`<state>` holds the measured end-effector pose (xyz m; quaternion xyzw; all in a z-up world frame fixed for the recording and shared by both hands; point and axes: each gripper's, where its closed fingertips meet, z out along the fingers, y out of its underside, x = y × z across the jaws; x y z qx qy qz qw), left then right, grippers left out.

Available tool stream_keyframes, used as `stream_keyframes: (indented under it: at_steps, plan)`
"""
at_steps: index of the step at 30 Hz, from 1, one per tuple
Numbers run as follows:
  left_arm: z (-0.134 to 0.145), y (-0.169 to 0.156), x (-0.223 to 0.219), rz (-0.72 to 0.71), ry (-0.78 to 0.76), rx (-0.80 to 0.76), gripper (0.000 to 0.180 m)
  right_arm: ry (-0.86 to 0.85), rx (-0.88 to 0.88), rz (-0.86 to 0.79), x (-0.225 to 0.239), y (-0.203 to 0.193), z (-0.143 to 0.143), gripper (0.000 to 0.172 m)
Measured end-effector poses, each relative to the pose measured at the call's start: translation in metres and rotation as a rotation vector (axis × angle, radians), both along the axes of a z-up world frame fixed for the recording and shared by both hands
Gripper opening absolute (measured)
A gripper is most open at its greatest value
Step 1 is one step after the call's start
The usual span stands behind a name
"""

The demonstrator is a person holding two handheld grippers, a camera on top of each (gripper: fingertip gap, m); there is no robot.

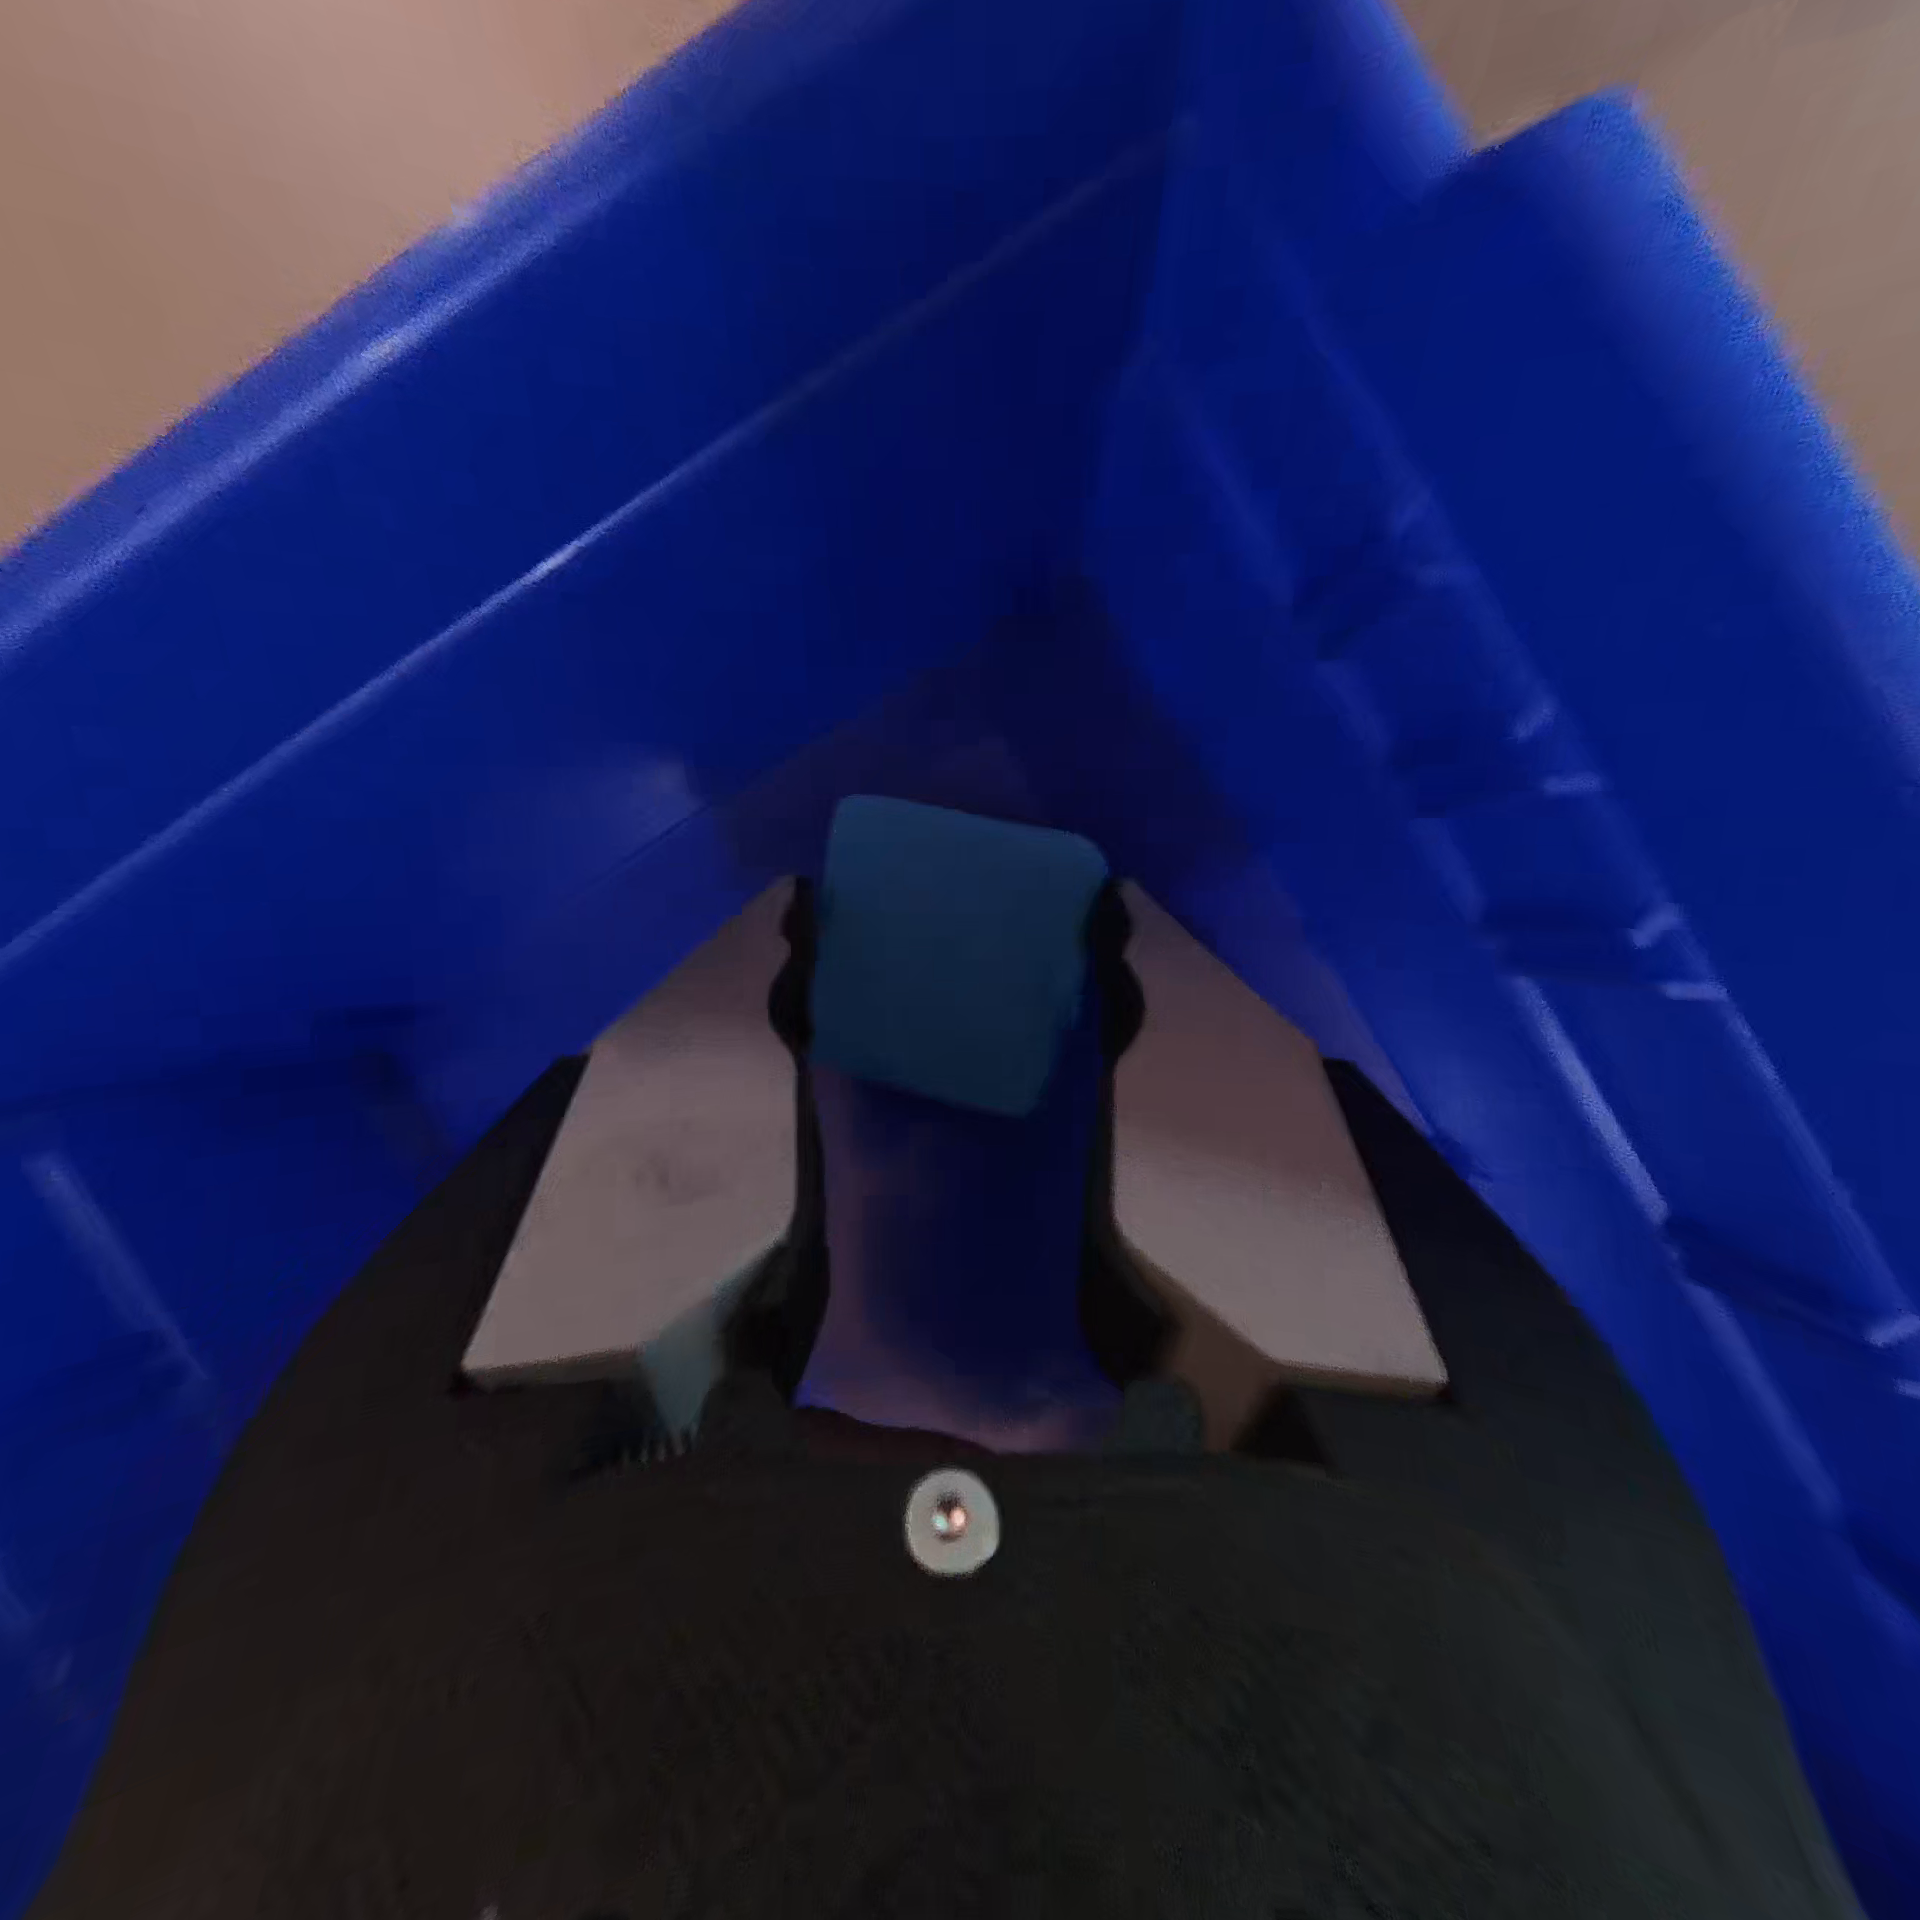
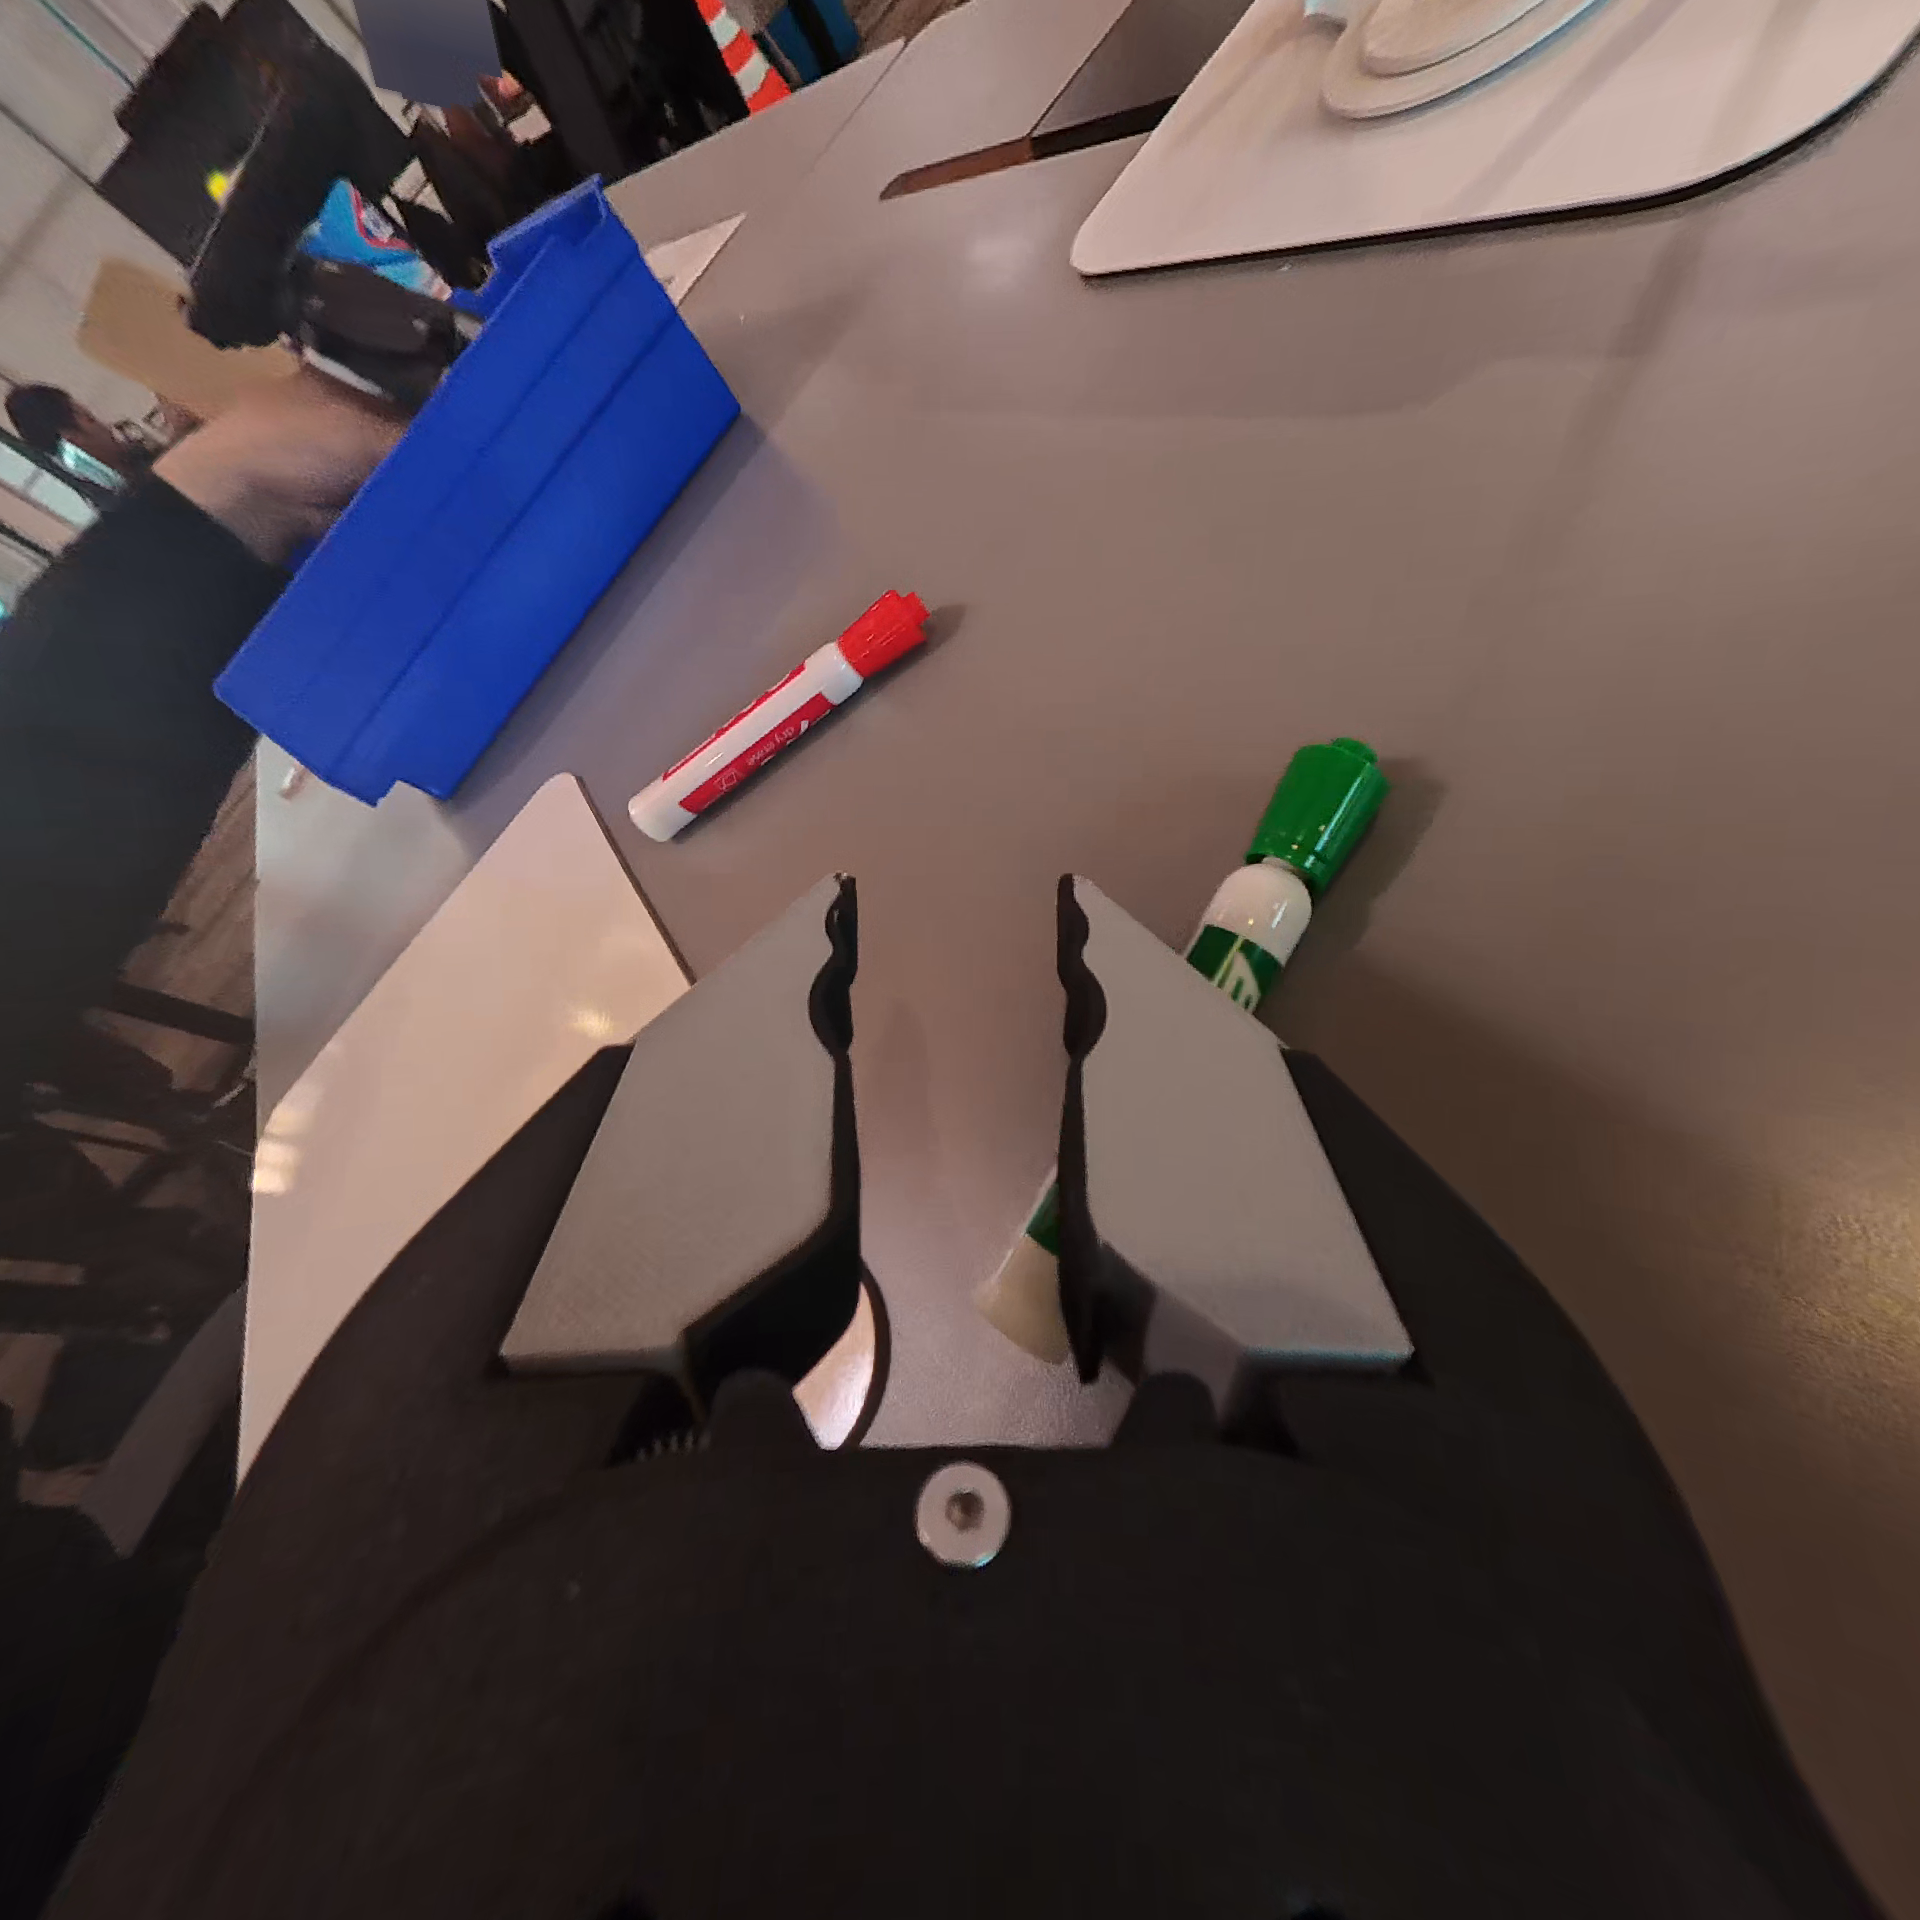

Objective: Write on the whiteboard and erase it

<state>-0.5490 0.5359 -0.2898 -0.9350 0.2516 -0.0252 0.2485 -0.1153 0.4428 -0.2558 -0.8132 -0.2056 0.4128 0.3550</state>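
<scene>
Left wrist view: blurred, close inside a blue bin [image 1: 520,623]; left gripper [image 1: 951,956] seemingly clamped on a teal eraser block [image 1: 956,956], pads hard against both its sides. Risked snagging the bin wall on the way out, or slipping with so much motion. Right wrist view: right gripper [image 2: 956,935] spread, nothing between the tips; green marker [image 2: 1304,852] lay on the table, passing under the right finger; red marker [image 2: 779,717] mid-frame; whiteboard [image 2: 436,1039] lower left. Could nudge the green marker rolling.

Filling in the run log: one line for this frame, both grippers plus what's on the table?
left gripper: blue eraser between fingers, inside blue bin | right gripper: open, empty | green marker, red marker: capped, on table
</scene>
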Motion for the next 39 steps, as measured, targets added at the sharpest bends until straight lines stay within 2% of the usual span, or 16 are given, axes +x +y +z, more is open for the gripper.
stream_keyframes:
  at_steps: [4,7,9,13,17,20,23,28,31,34,39]
  plan:
    - [0.0,-0.003,-0.004,0.039,-0.026,-0.009,0.053,-0.025,-0.003,-0.025,0.005,0.003,-0.003,0.036]
    - [0.019,-0.011,-0.006,0.046,-0.014,0.044,0.052,-0.033,0.006,-0.03,0.005,0.003,-0.003,0.036]
    - [0.045,-0.019,-0.006,0.06,0.006,0.11,0.052,-0.036,0.021,-0.037,0.004,0.002,-0.002,0.036]
    - [0.115,-0.041,0.01,0.052,0.061,0.291,0.052,-0.037,0.04,-0.033,0.002,-0.001,0.001,0.036]
    - [0.178,-0.078,0.076,-0.104,0.095,0.404,0.053,-0.036,0.063,-0.036,0.002,-0.001,0.006,0.036]
    - [0.198,-0.096,0.127,-0.205,0.116,0.437,0.052,-0.041,0.075,-0.042,0.003,-0.002,0.007,0.036]
    - [0.197,-0.104,0.172,-0.287,0.143,0.433,0.052,-0.074,0.11,-0.075,0.009,0.002,0.01,0.035]
    - [0.174,-0.104,0.231,-0.399,0.216,0.402,0.053,-0.269,0.086,-0.252,0.051,0.016,-0.007,0.03]
    - [0.158,-0.101,0.252,-0.443,0.252,0.381,0.052,-0.301,0.032,-0.207,0.047,0.01,-0.02,0.017]
    - [0.145,-0.098,0.273,-0.47,0.212,0.356,0.052,-0.292,-0.007,-0.124,0.029,0.002,-0.027,0.024]
    - [0.138,-0.09,0.326,-0.505,0.055,0.364,0.052,-0.26,-0.02,-0.024,0.003,-0.009,-0.03,0.024]
